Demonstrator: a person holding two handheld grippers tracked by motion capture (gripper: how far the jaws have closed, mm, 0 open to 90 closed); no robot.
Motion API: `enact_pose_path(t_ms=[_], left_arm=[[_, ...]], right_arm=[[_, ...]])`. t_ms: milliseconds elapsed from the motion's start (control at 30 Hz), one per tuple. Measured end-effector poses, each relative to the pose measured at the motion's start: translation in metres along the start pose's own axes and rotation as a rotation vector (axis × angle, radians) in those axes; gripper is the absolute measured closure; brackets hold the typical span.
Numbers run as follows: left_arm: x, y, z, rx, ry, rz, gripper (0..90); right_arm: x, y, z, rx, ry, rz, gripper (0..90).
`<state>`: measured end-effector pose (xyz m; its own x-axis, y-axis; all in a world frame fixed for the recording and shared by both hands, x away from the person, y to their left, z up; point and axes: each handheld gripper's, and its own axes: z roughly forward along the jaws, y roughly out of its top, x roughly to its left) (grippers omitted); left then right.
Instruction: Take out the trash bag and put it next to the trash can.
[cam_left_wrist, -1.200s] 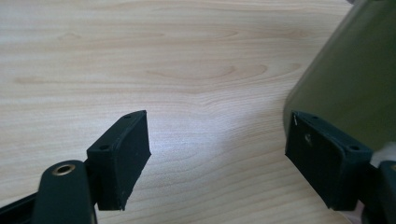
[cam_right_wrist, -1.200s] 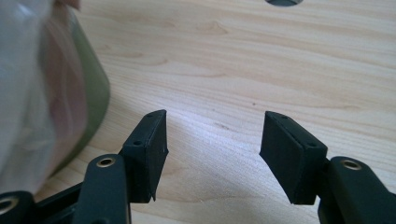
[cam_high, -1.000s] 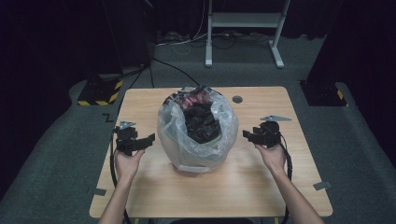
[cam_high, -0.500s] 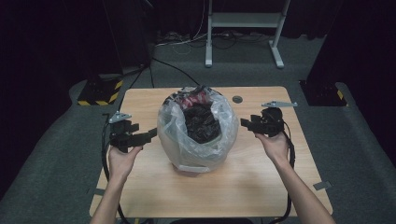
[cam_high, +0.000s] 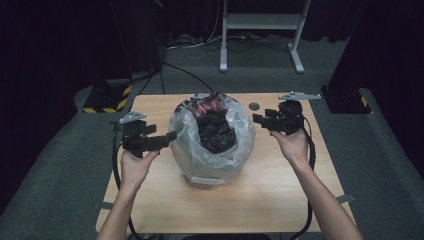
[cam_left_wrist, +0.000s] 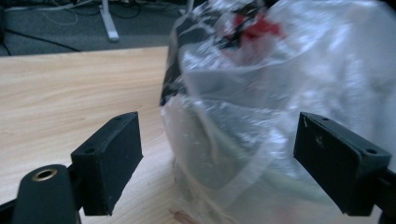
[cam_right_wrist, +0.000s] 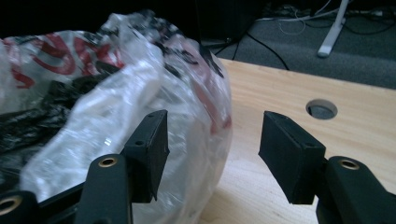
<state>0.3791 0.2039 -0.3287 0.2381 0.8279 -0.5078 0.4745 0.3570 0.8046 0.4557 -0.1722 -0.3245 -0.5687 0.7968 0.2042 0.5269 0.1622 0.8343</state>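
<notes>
A clear plastic bag (cam_high: 220, 155) bulges up in the middle of the wooden table (cam_high: 280, 200). Crumpled black material (cam_high: 215, 131) fills its open top, with red-printed plastic (cam_high: 207, 105) at the far rim. My left gripper (cam_high: 169, 136) is open at the bag's left side, pointing at it. In the left gripper view the jaws of the left gripper (cam_left_wrist: 224, 158) stand wide apart with the bag (cam_left_wrist: 261, 93) right in front of them. My right gripper (cam_high: 257, 119) is open near the bag's upper right. In the right gripper view its left jaw (cam_right_wrist: 215, 149) is against the bag (cam_right_wrist: 116, 102).
A round cable hole (cam_high: 254, 106) lies in the table behind the right gripper, also seen as a hole (cam_right_wrist: 321, 108) past its jaws. Beyond the far edge, a grey stand (cam_high: 260, 30) and cables sit on the carpet. A yellow-black striped block (cam_high: 107, 97) sits at the back left.
The right gripper has moved away from the person, up along the bag's right side. The left gripper has shifted slightly forward and in toward the bag. Both jaws stay open.
</notes>
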Motion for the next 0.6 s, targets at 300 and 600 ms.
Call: enact_pose_path(t_ms=[300, 600], left_arm=[[-0.029, 0.005, 0.000, 0.034, -0.055, 0.021, 14.7], [-0.055, 0.011, 0.009, 0.068, -0.059, 0.060, 14.6]], right_arm=[[0.024, 0.022, 0.007, 0.025, 0.044, -0.054, 39.9], [0.038, 0.034, 0.027, 0.089, 0.030, -0.090, 48.0]])
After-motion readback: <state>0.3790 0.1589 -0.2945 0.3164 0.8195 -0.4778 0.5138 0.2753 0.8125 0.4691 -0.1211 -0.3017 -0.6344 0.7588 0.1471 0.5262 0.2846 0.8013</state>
